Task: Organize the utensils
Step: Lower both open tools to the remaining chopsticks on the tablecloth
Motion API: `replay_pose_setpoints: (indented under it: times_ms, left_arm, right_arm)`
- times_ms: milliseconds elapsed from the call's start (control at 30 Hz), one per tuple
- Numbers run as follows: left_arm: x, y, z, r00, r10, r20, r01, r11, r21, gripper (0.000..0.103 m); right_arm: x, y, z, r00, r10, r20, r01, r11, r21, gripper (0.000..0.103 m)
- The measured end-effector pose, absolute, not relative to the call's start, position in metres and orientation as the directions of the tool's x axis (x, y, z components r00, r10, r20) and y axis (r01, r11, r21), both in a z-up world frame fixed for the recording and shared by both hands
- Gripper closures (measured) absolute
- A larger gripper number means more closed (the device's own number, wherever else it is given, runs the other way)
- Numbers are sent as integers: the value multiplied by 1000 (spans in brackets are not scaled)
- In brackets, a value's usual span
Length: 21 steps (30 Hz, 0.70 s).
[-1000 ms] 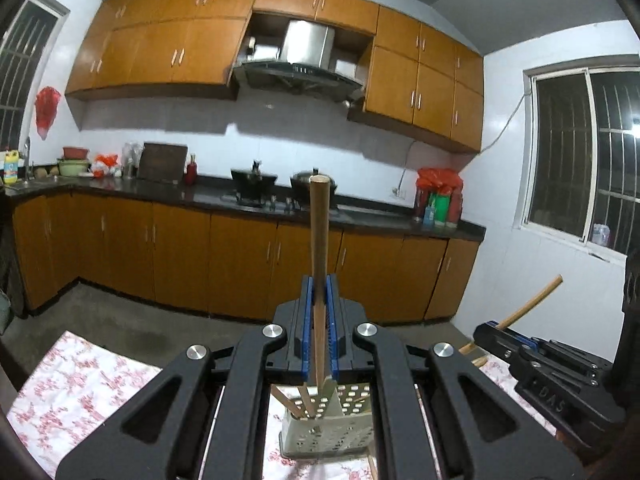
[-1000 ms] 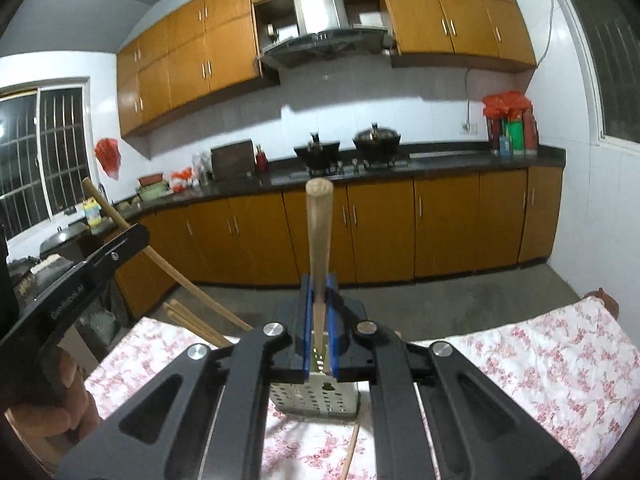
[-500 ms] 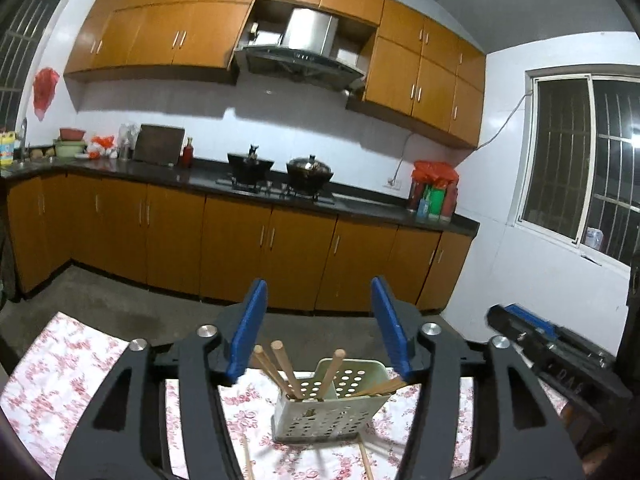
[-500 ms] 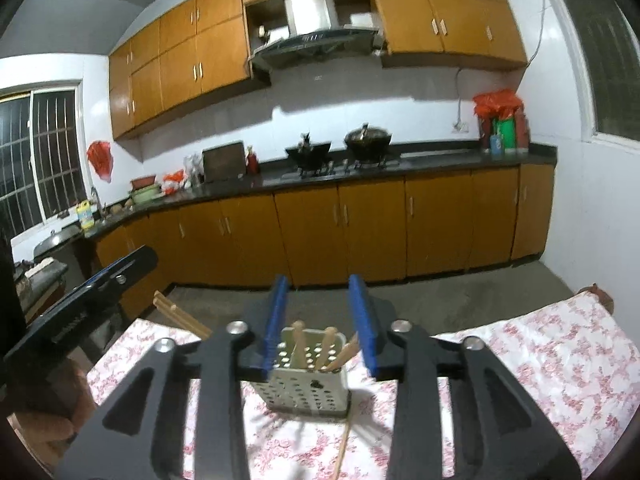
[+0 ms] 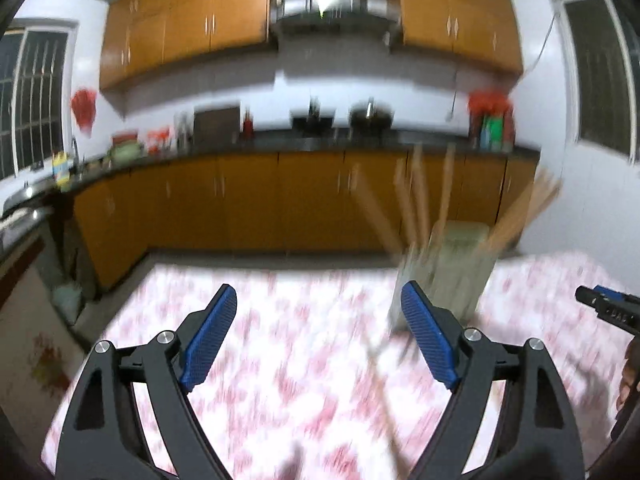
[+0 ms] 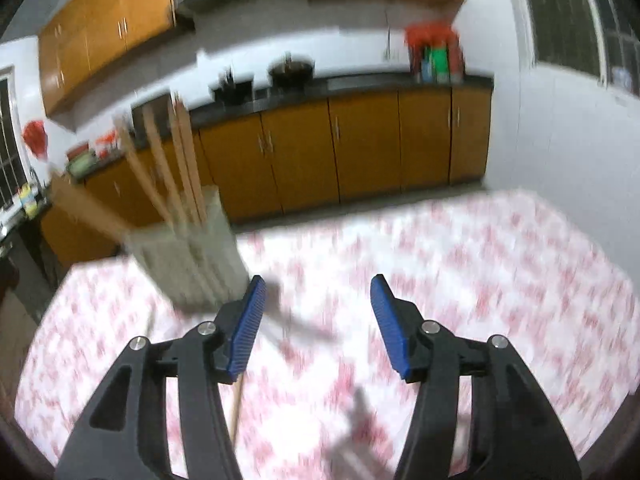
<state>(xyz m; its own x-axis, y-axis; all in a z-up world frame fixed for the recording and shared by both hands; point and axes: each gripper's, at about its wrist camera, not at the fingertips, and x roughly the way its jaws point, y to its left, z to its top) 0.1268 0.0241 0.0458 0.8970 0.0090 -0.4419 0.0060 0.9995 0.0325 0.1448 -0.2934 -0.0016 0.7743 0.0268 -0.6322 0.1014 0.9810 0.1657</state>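
Note:
Both views are motion-blurred. A pale perforated utensil holder (image 5: 452, 268) stands on the floral tablecloth, with several wooden chopsticks (image 5: 412, 204) sticking up from it. My left gripper (image 5: 316, 320) is open and empty, left of the holder. The holder also shows in the right wrist view (image 6: 192, 260) with chopsticks (image 6: 176, 168) in it. My right gripper (image 6: 316, 312) is open and empty, to the holder's right. A loose chopstick (image 6: 236, 404) lies on the cloth by its left finger; thin blurred sticks (image 5: 380, 364) lie in front of the holder. The right gripper's tip (image 5: 608, 308) shows at the left view's right edge.
The table wears a white cloth with red flowers (image 6: 480, 264). Behind it run orange kitchen cabinets (image 5: 280, 200) and a dark counter with pots (image 6: 288, 70). White walls and windows stand at both sides.
Both grippers let go of their chopsticks, which now stand in the holder. Both opened wide, dropped toward the table and swung apart: the left to the left, the right to the right.

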Motion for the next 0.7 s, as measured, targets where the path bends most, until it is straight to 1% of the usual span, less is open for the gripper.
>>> replay_pose_setpoints:
  times_ms: [67, 100, 200, 300, 433, 533, 600, 700]
  left_arm:
    - [130, 24, 17, 849, 10, -528, 7, 1000, 30, 19]
    - [131, 22, 5, 826, 4, -563, 14, 1000, 28, 19]
    - [131, 13, -20, 782, -1, -623, 32, 999, 39, 19]
    - [128, 6, -38, 747, -17, -664, 57, 998, 39, 19]
    - [126, -1, -54, 714, -39, -699, 79, 997, 24, 21]
    - [125, -10, -66, 692, -54, -720, 92, 996, 13, 25]
    - [126, -13, -71, 675, -67, -735, 101, 995, 2, 29]
    - [127, -17, -78, 656, -76, -751, 108, 994, -6, 37]
  right_arm:
    - [142, -281, -25, 734, 79, -675, 68, 980, 189, 51]
    - [141, -272, -37, 710, 113, -695, 41, 979, 201, 54]
    - [134, -247, -62, 659, 167, -733, -21, 979, 204, 63]
    - [129, -226, -77, 628, 186, -756, -58, 980, 193, 67]
    - [131, -216, -87, 606, 179, -775, -76, 983, 168, 68]
    - [132, -213, -92, 605, 151, -782, -76, 988, 131, 80]
    - [133, -212, -90, 607, 121, -785, -70, 993, 98, 94]
    - [136, -223, -90, 609, 104, -787, -33, 994, 106, 95]
